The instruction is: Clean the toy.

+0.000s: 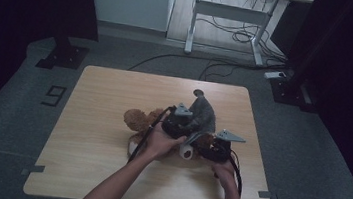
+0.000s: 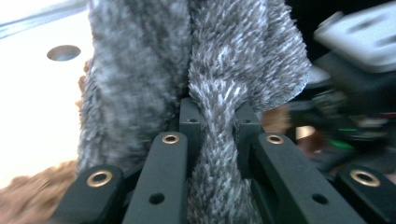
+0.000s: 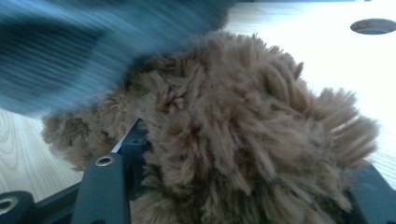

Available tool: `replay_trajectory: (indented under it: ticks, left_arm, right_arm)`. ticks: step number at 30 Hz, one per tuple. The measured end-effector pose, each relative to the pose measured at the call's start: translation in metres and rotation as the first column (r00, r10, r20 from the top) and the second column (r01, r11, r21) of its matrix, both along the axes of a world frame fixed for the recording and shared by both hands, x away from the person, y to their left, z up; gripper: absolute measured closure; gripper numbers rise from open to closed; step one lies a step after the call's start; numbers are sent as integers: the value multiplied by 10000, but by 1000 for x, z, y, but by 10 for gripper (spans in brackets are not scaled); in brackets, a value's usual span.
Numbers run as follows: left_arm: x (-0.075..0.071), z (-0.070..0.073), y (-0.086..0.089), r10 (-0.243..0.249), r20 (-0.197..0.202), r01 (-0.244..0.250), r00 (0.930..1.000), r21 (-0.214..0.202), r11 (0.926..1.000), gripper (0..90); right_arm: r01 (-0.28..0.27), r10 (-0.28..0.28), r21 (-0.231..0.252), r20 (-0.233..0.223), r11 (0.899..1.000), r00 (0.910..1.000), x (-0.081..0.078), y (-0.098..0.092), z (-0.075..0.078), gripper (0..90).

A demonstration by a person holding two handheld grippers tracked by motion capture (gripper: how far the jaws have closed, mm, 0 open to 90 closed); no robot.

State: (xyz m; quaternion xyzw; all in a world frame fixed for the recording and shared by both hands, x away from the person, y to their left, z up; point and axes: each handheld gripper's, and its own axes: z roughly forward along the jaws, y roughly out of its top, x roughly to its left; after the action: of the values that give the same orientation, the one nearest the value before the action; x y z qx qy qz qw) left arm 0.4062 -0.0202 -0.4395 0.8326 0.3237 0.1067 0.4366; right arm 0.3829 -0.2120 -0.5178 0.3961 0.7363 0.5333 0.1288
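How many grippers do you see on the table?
2: the left gripper at the table's middle, clamped on grey fuzzy cloth; the right gripper beside it, against the brown plush toy.

1 brown plush toy (image 1: 143, 121), 1 grey cloth (image 1: 203, 113).

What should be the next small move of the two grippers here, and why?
Probably lift the left gripper a little further, to peel the grey furry cloth off the brown plush toy. Its jaws are clamped on a fold of the cloth, while the right gripper has the toy's fur between its jaws, apparently holding it on the table.
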Motion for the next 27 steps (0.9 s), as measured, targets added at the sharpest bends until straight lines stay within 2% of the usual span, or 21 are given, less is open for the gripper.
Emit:
replay_trajectory:
  ticks: [1,2,5,8,10,15,17,20,23,25,26,27]
  left_arm:
    - [0,0,0,0,0,0,10000,0,10000,786]
    - [3,-7,-4,54,-137,-52,9999,137,9999,786]
    - [3,-12,-1,223,31,-224,9997,131,9997,786]
    - [2,-13,12,577,501,-607,9971,604,9963,787]
    - [5,-15,27,819,231,-826,9964,344,9960,787]
    - [-1,-7,67,1400,452,-1418,9891,378,9892,789]
    - [-1,-5,81,1585,351,-1594,9867,253,9869,788]
    - [-2,2,99,2061,440,-2067,9775,94,9784,788]
    - [-5,7,96,1885,625,-1888,9801,-19,9820,790]
    - [-10,15,81,1535,908,-1525,9840,-175,9881,790]
    - [-14,20,63,1117,1025,-1094,9884,-277,9936,790]
    - [-14,20,63,1117,1025,-1094,9884,-277,9936,790]
  right_arm:
    - [0,0,0,0,10000,10000,0,0,0,408]
    - [-7,7,-52,45,10000,10000,0,0,0,411]
    - [15,-15,-87,-1,10000,10000,-1,-1,-1,418]
    - [-22,22,-101,41,9999,10000,-1,-1,-1,421]
    - [-38,38,-68,32,10000,10000,-1,-2,-1,424]
    - [-36,37,110,-36,9999,10000,0,-4,-2,428]
    - [-64,64,142,0,9999,10000,0,-4,-2,428]
    - [-109,109,119,30,9999,9999,0,-4,-2,433]
    - [-128,127,103,32,9999,9999,0,-5,-2,433]
    - [-140,140,117,48,9998,9999,0,-5,-2,433]
    - [-143,142,102,44,9998,9999,0,-5,-2,432]
    - [-143,142,102,44,9998,9999,0,-5,-2,432]
